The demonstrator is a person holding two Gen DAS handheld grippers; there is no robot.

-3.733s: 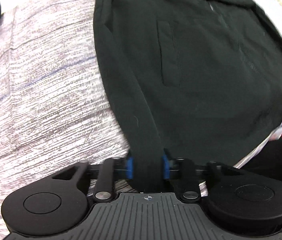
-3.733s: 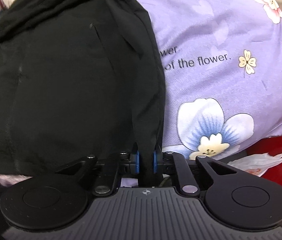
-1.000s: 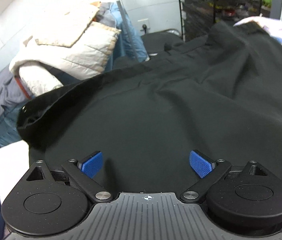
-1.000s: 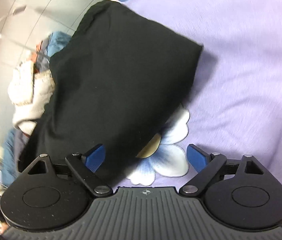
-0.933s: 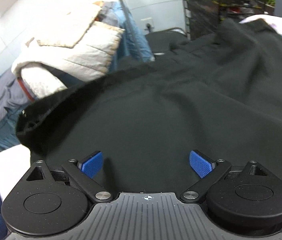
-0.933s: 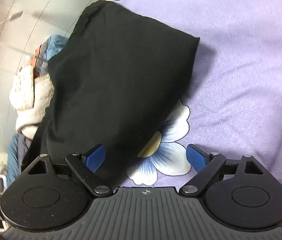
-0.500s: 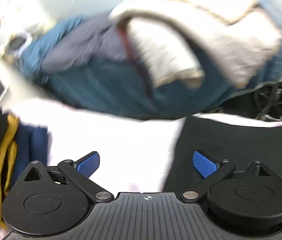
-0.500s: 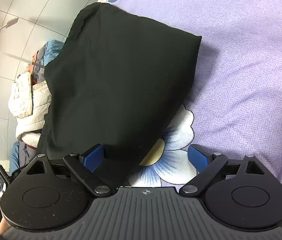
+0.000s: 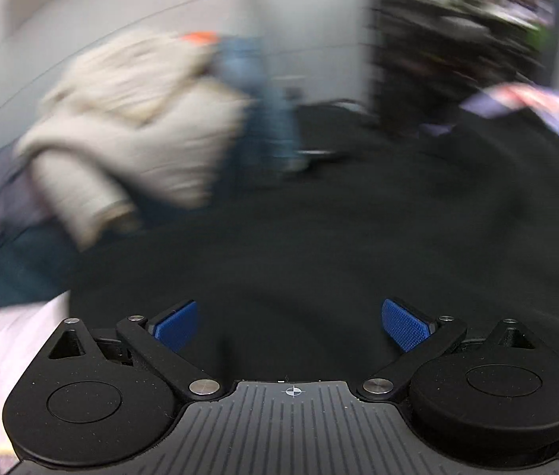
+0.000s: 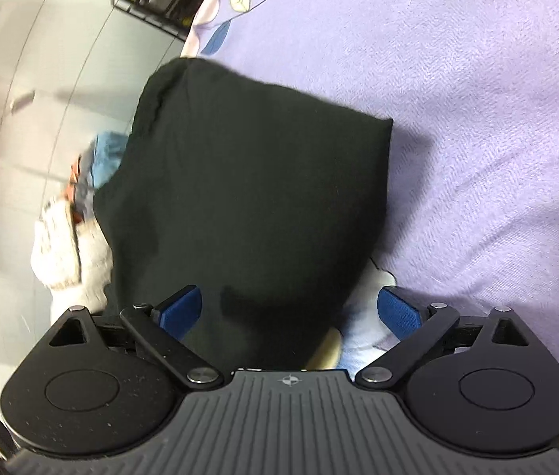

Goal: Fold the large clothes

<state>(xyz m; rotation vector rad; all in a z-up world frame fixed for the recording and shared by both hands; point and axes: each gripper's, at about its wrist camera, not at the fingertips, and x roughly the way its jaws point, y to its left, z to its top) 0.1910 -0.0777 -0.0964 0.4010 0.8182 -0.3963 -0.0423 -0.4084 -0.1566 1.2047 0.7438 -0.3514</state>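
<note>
Care now means picking a fresh edge: my right tool (image 10: 289, 308) is spreading wider, empty, over the folded black garment (image 10: 248, 198) on the lilac bedsheet (image 10: 477, 118), my left tool (image 9: 289, 322) gaping empty above it.

Black garment (image 10: 248, 198) released, both jaws apart

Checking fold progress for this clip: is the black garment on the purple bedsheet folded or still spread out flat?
Folded. In the right wrist view the black garment lies as a compact, thick block with a rounded doubled edge on the purple bedsheet.
</note>
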